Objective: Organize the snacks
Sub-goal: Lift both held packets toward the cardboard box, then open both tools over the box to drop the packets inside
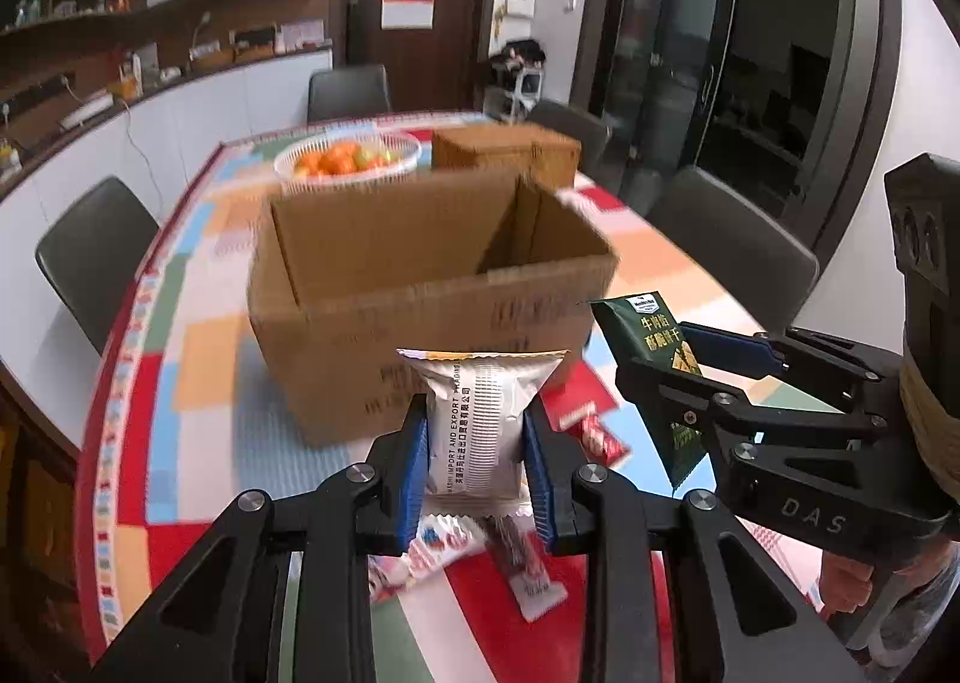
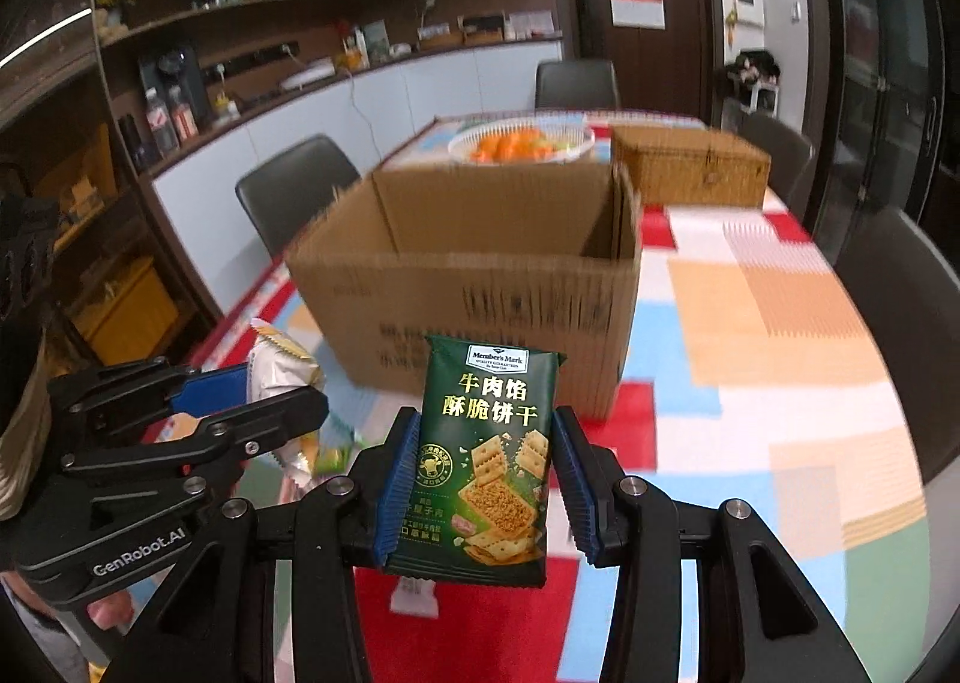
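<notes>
- Left tongs [image 1: 477, 443]: closed on a silver snack packet [image 1: 480, 419], held upright between the blue pads, above the table [image 1: 204, 359].
- Right tongs [image 2: 483, 479]: pinching a green Member's Mark biscuit packet [image 2: 486, 455], upright, label toward the camera.
- Both packets are held just in front of an open cardboard box [image 1: 420, 287], near its front wall, not inside.
- The two tongs are side by side, close but apart.
- Loose snack packets [image 1: 528, 569] are seen lying on the patchwork tablecloth under the left tongs.
- Behind the box: a white fruit basket [image 1: 348, 158] and a wicker box [image 2: 690, 167].
</notes>
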A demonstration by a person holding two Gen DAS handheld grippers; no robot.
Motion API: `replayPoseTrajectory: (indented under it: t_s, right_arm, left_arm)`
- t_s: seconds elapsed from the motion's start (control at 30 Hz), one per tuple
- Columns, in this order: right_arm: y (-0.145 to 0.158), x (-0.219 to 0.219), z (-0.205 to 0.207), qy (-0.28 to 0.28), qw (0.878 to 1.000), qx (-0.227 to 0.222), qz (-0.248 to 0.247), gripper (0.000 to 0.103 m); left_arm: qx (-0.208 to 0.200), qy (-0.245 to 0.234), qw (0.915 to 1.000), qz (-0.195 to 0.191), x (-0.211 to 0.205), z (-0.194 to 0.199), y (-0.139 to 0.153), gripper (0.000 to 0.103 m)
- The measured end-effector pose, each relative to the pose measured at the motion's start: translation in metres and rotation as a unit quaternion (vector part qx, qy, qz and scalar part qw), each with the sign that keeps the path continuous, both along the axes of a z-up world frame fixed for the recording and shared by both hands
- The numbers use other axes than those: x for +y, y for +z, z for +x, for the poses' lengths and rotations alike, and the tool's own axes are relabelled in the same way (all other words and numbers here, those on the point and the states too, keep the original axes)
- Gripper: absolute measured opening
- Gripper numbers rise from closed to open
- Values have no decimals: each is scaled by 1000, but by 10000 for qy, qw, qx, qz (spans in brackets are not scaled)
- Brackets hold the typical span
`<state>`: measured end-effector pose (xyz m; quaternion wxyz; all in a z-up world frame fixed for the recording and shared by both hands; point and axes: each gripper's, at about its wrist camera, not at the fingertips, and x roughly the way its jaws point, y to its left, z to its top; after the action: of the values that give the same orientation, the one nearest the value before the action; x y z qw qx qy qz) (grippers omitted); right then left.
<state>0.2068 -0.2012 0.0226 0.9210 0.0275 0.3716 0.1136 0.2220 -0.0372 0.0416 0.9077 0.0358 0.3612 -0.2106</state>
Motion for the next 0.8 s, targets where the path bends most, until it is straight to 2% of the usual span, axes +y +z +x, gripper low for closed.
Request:
replayPoseTrajectory:
  t_s: [0.17, 0.37, 0.6, 0.8]
  right_arm:
    - [26, -1, 12, -13, 9994, -334, -34, 45]
    - [49, 0, 39, 17, 9983, -573, -71, 45]
    - [63, 0, 82, 42, 9984, -535, -150, 45]
    - [56, 0, 118, 87, 9991, -306, -272, 45]
  left_arm:
    - [-309, 115, 9995, 34, 1, 13, 25, 29]
    - [-445, 212, 9988, 75, 1, 41, 44, 29]
    - [-221, 299, 9992, 120, 1, 90, 47, 29]
    - [13, 415, 9990, 172, 1, 122, 36, 29]
